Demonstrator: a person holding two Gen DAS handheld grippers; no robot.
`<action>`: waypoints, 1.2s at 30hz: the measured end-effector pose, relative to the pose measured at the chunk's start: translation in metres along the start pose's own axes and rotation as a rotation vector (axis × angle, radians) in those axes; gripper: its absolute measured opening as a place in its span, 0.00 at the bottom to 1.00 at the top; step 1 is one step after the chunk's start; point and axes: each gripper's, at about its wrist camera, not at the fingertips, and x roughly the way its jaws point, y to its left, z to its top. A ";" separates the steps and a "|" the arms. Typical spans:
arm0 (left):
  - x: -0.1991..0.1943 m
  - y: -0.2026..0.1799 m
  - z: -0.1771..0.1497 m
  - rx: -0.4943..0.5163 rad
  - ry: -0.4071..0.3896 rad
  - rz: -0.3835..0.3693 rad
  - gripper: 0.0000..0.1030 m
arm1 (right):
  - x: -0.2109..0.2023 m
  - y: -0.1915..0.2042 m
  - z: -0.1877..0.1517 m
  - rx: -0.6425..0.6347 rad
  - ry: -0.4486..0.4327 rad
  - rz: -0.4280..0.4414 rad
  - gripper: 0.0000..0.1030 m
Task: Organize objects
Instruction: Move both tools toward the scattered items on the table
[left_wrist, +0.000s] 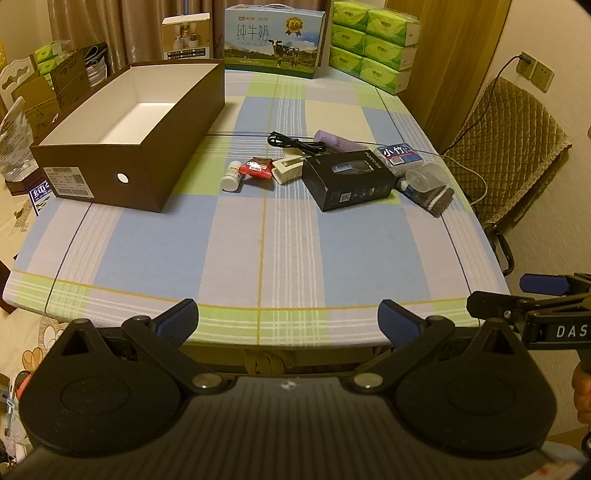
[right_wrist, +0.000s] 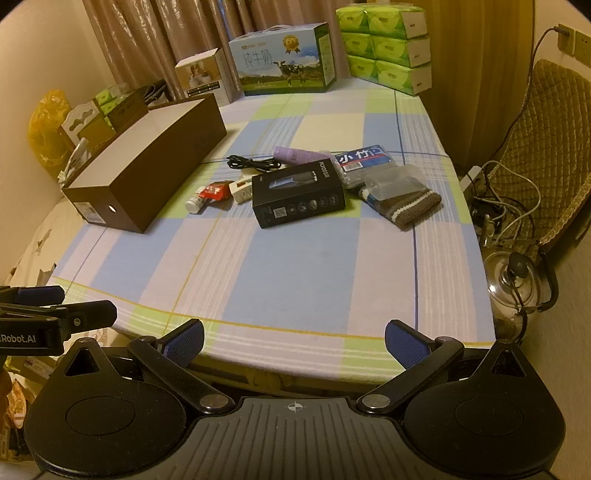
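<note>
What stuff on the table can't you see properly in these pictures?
- Open brown cardboard box: right wrist view, its near wall hides the floor.
- Cream plastic gadget: both views, partly behind the black product box.
- White label on the brown box: print too small.
- Clear plastic case: contents blurred.

My two wrist cameras sit side by side at the table's (left_wrist: 258, 258) near edge, angled downward across it. Both share the brown box (left_wrist: 155, 147) and the scattered clutter, from well back.
</note>
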 end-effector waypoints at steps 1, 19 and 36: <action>0.000 0.000 0.000 0.000 0.001 0.000 0.99 | 0.000 0.000 0.000 0.000 0.000 0.000 0.98; 0.007 0.011 0.015 0.005 0.018 -0.009 0.99 | 0.011 0.006 0.011 0.001 0.013 -0.004 0.98; 0.031 0.030 0.052 0.042 0.035 -0.025 0.99 | 0.036 0.014 0.042 0.043 0.021 -0.015 0.98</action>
